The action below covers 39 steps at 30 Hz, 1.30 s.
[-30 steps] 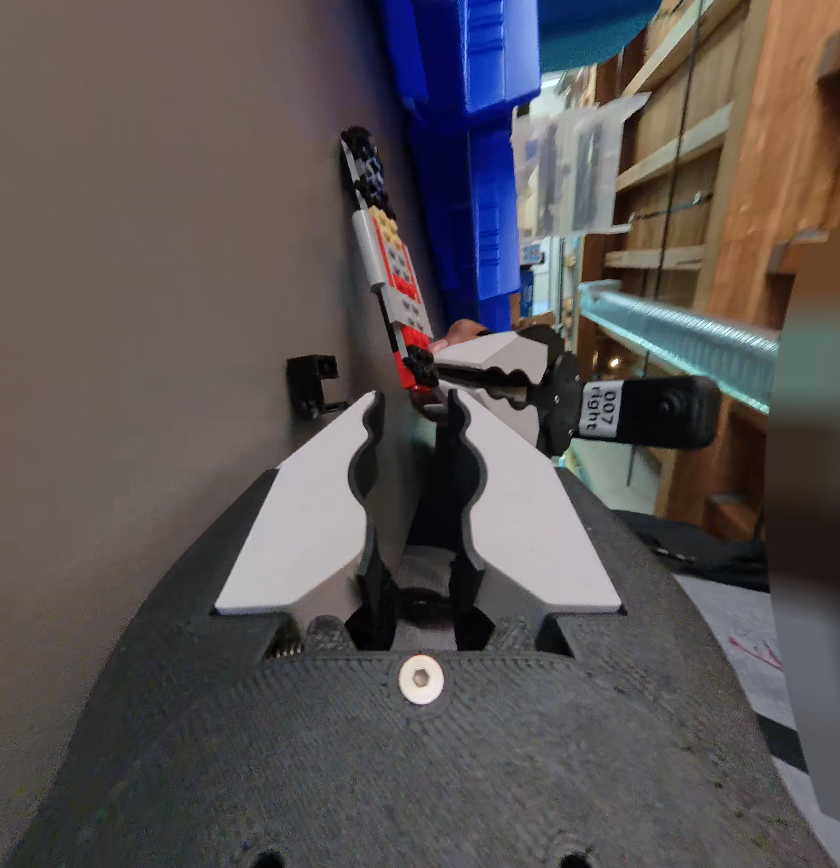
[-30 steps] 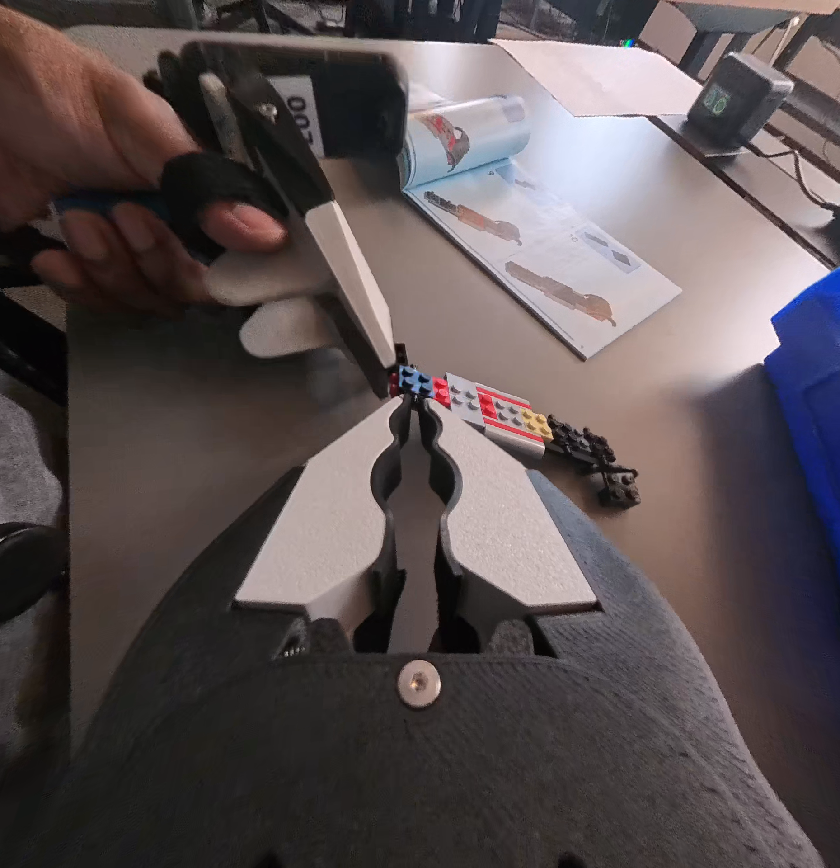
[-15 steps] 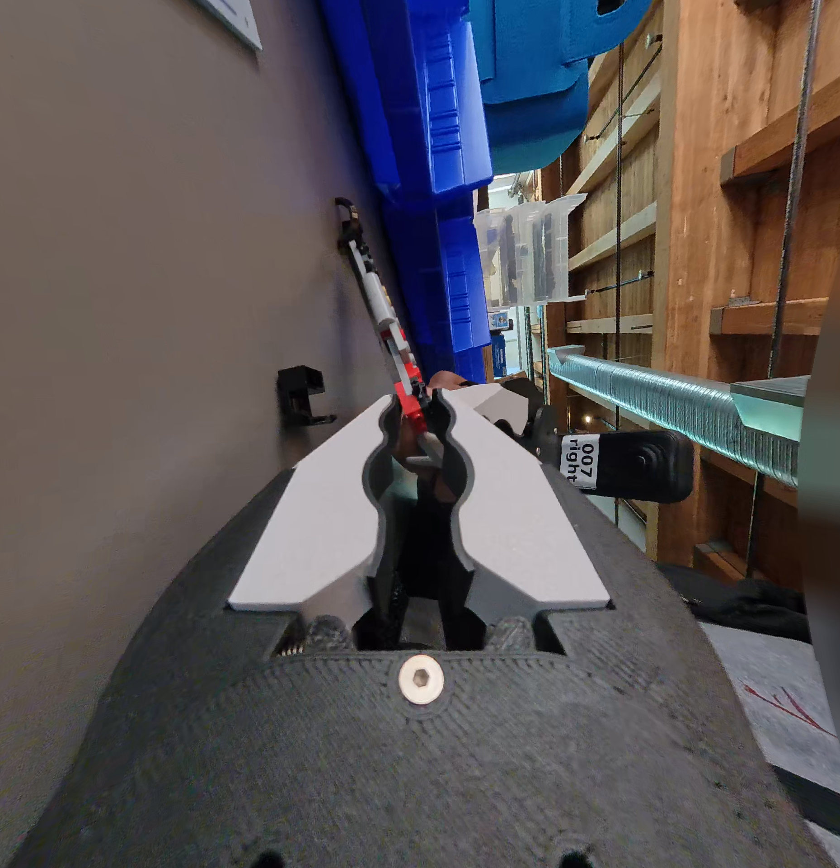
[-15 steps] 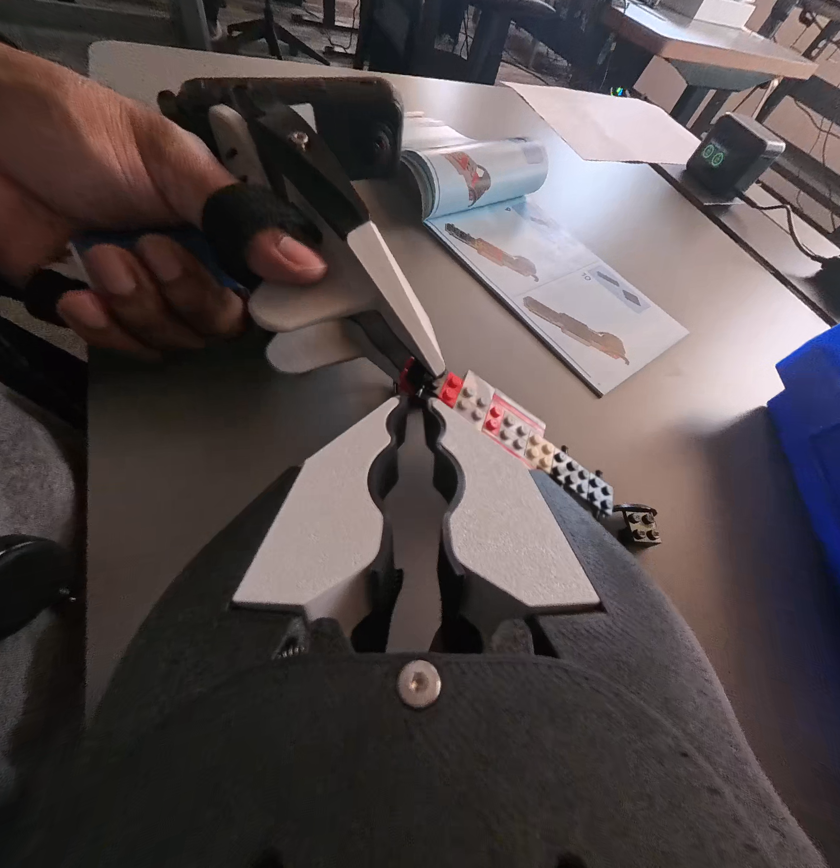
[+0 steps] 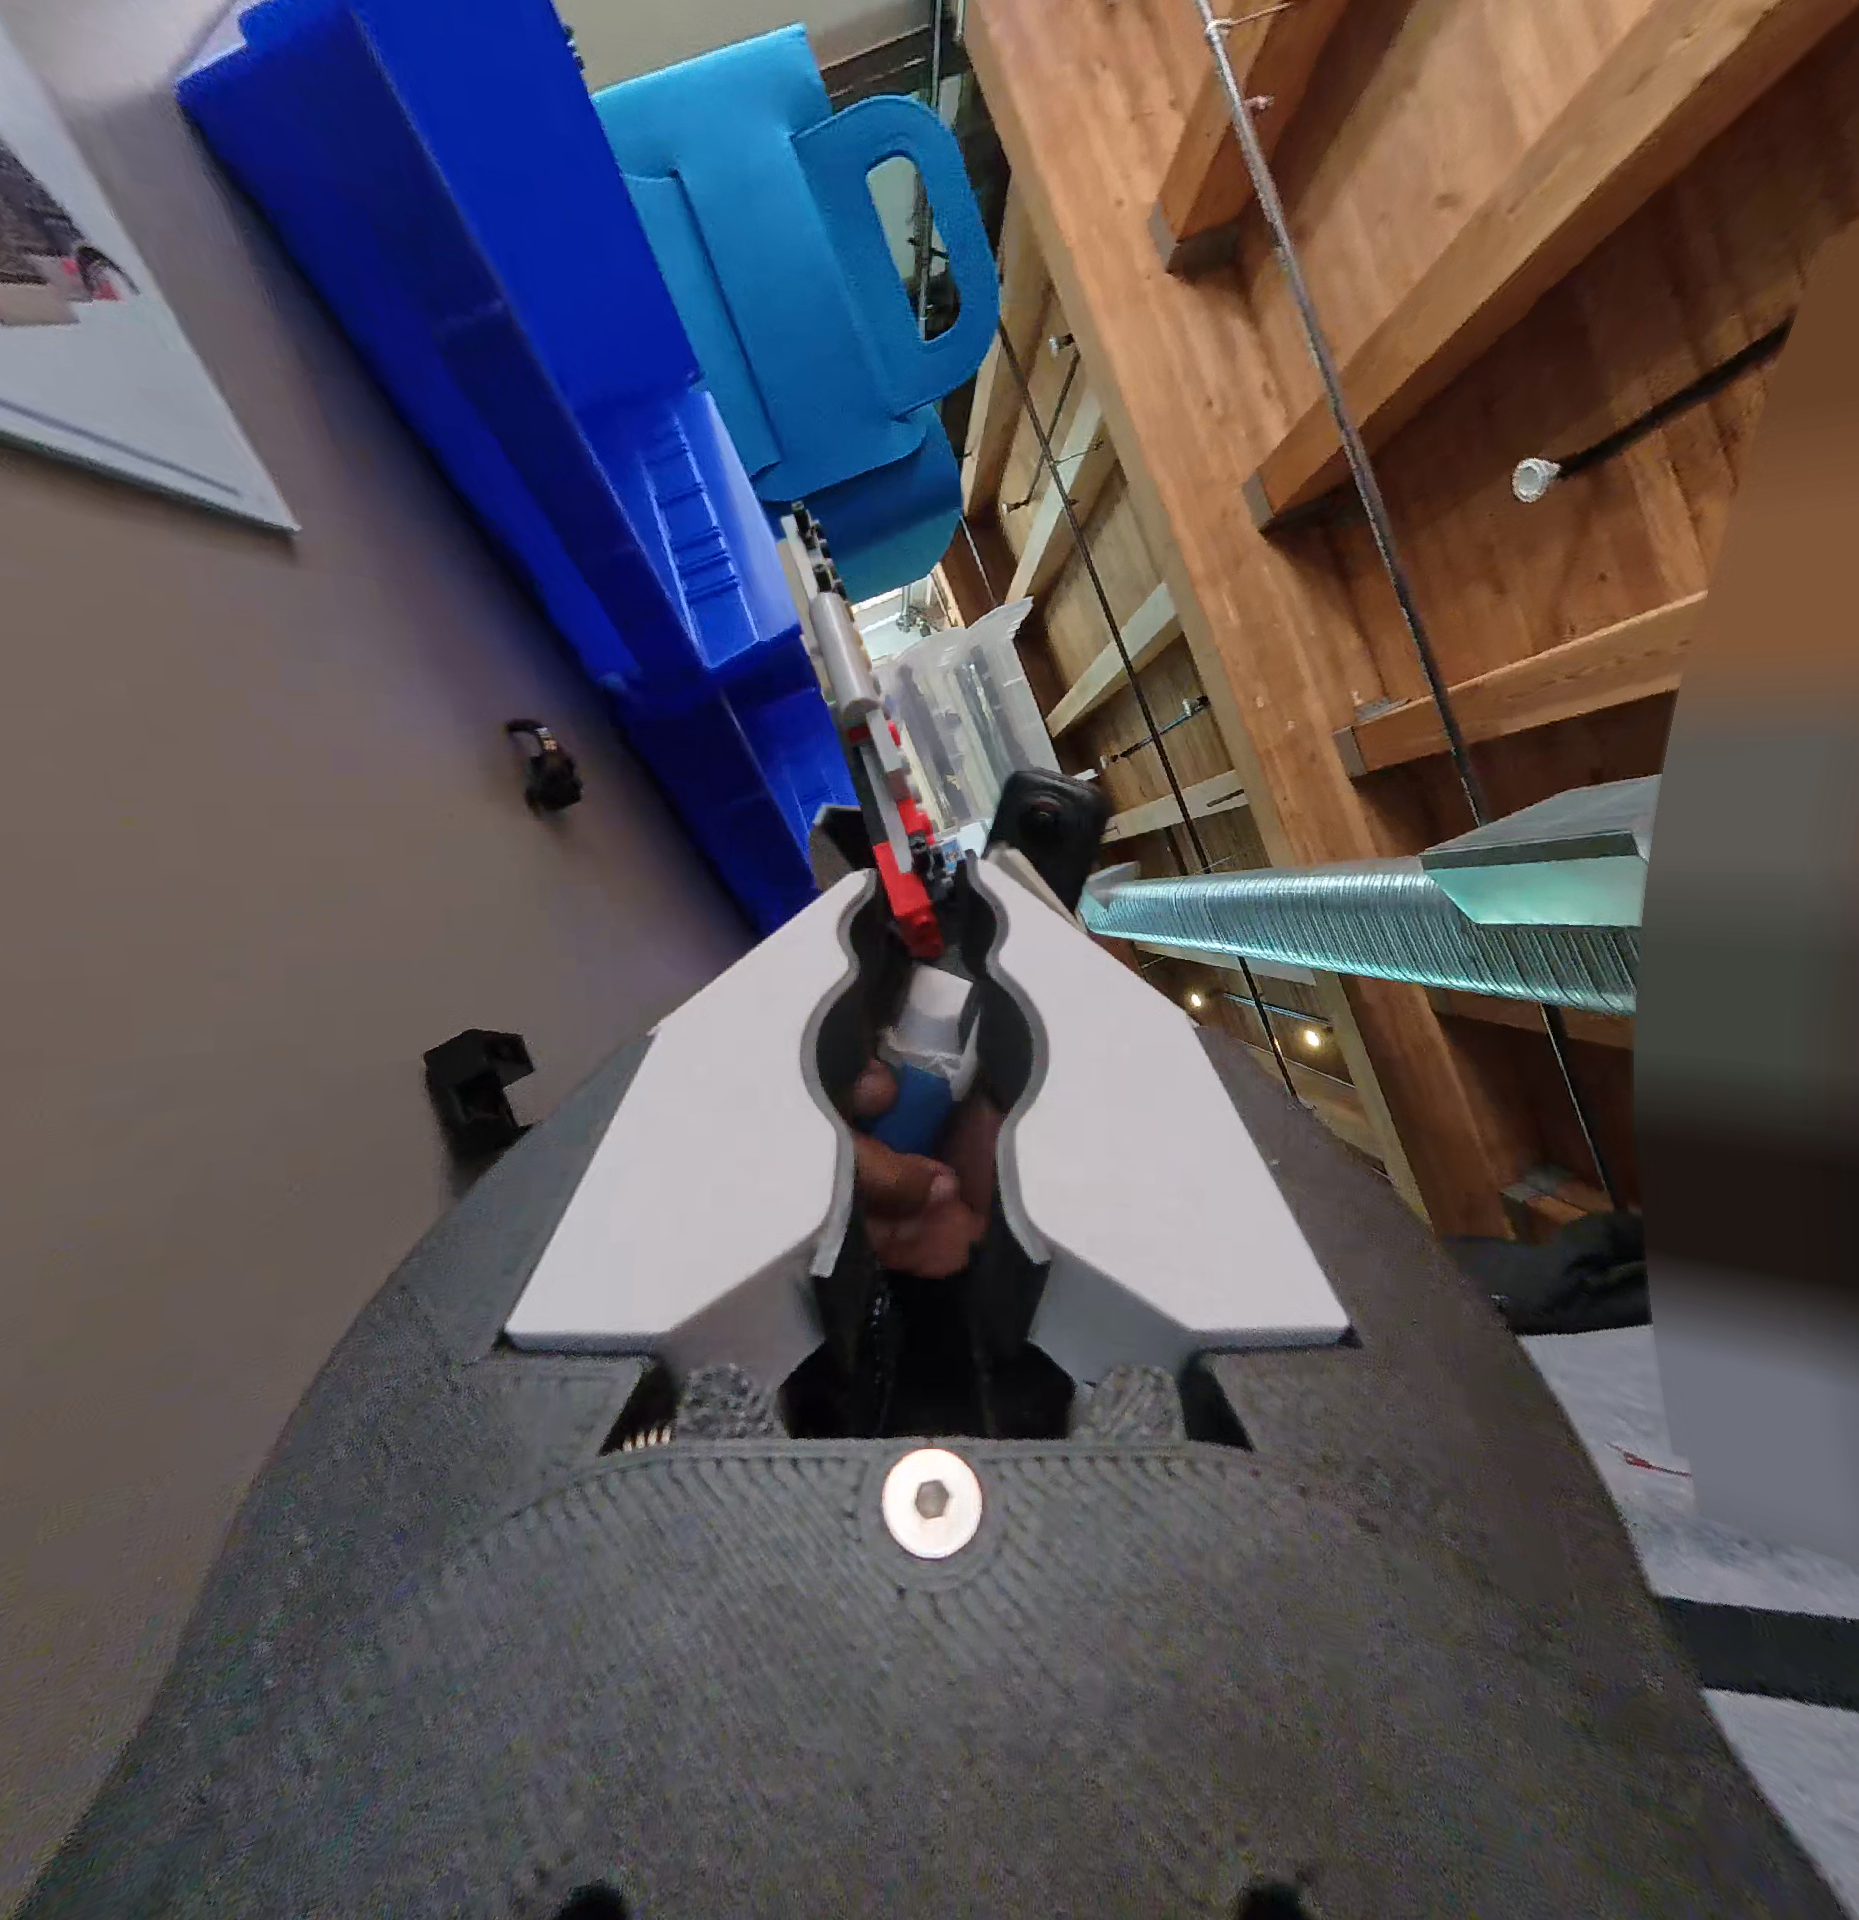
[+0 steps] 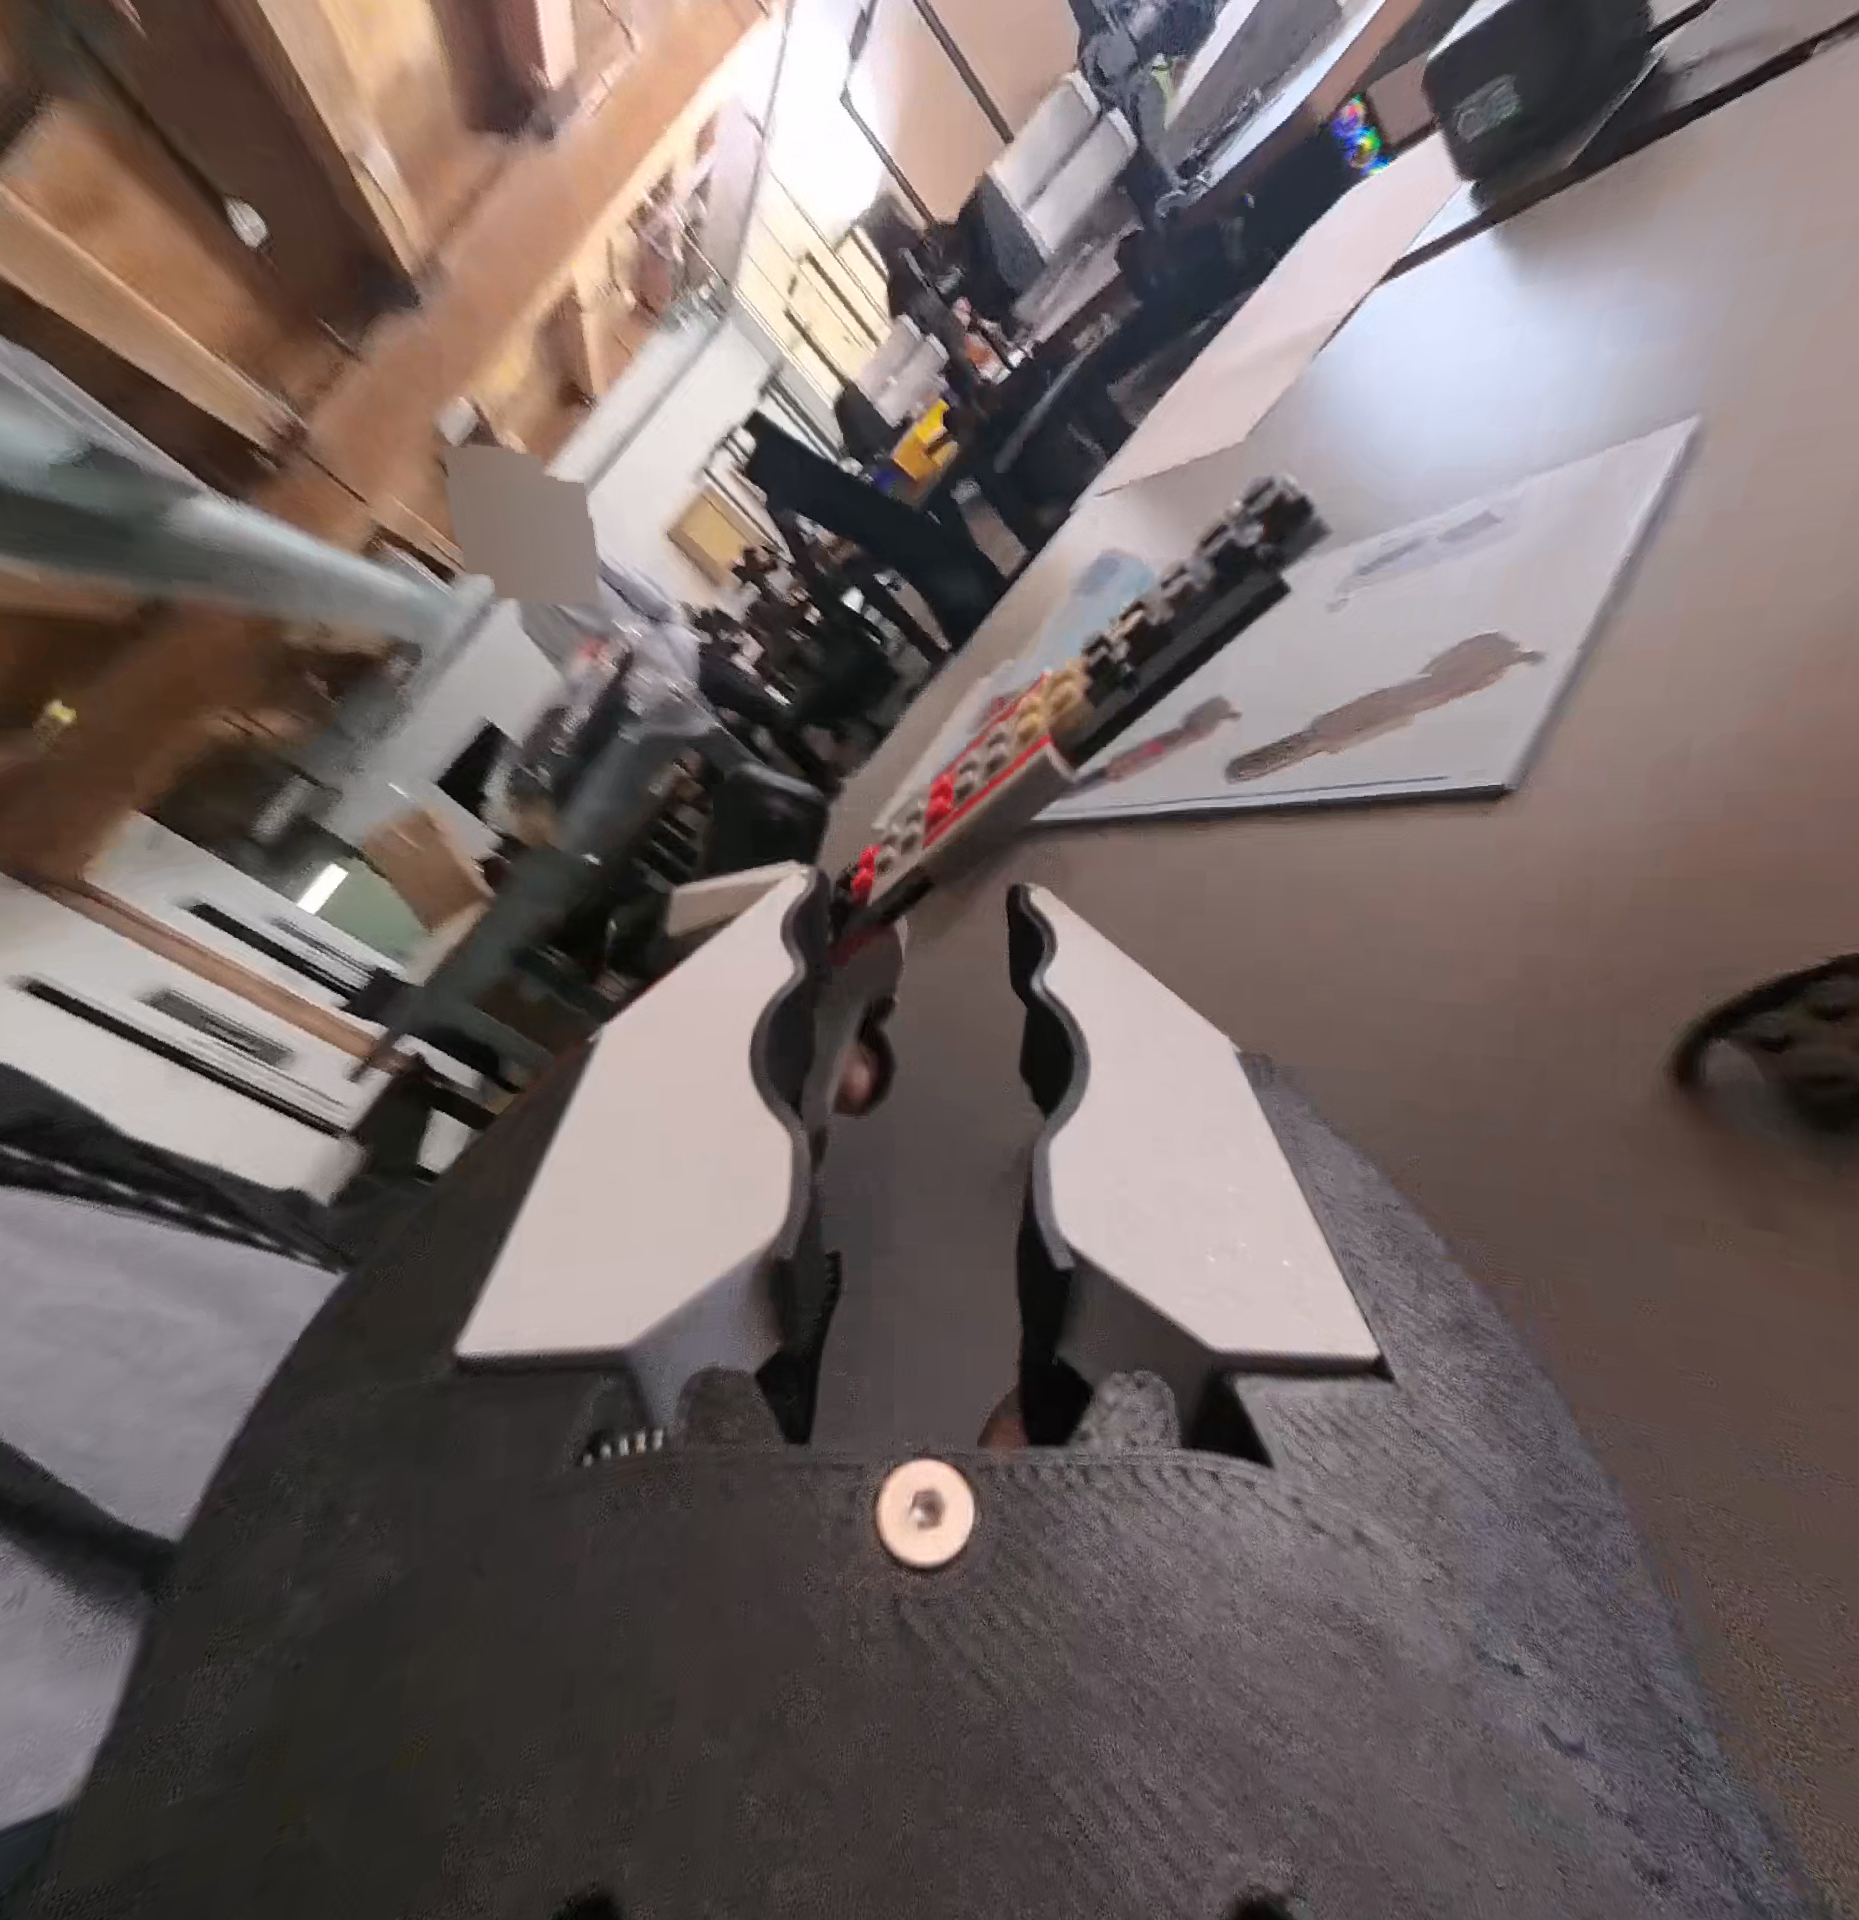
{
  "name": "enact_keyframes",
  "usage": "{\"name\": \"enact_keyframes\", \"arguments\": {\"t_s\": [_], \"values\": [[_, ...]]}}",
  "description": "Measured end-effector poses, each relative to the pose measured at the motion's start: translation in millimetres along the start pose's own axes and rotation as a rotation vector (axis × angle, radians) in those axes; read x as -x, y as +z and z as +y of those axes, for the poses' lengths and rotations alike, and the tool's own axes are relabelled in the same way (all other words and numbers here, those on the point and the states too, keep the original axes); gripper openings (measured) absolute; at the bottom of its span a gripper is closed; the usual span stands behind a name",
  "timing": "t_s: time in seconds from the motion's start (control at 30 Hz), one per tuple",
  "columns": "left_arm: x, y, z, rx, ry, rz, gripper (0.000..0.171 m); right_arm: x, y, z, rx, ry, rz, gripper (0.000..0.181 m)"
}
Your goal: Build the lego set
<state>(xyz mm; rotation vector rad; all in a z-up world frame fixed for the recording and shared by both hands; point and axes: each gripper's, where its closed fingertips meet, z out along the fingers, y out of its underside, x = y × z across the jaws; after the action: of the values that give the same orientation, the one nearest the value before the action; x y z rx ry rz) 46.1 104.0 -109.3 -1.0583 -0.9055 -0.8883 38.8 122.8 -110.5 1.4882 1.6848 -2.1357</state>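
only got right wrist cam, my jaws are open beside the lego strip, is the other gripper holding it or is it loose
observer: It's held. The left gripper is shut on the red end of the lego model.
operator: ok, i see one blurry black part on my right, any more loose ones
observer: Two lie on the table: a small black piece and a bigger black piece nearer the left gripper.
operator: whats past the far end of the strip
observer: Stacked blue bins stand on the table behind it.
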Motion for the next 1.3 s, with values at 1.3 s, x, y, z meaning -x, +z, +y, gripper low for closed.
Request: {"name": "enact_keyframes", "arguments": {"t_s": [1.3], "values": [[17.6,21.0,-22.5,0.181,-0.026,-0.032,0.011,-119.3,-56.6,-9.0,0.465,-0.629,0.516,0.026]]}}
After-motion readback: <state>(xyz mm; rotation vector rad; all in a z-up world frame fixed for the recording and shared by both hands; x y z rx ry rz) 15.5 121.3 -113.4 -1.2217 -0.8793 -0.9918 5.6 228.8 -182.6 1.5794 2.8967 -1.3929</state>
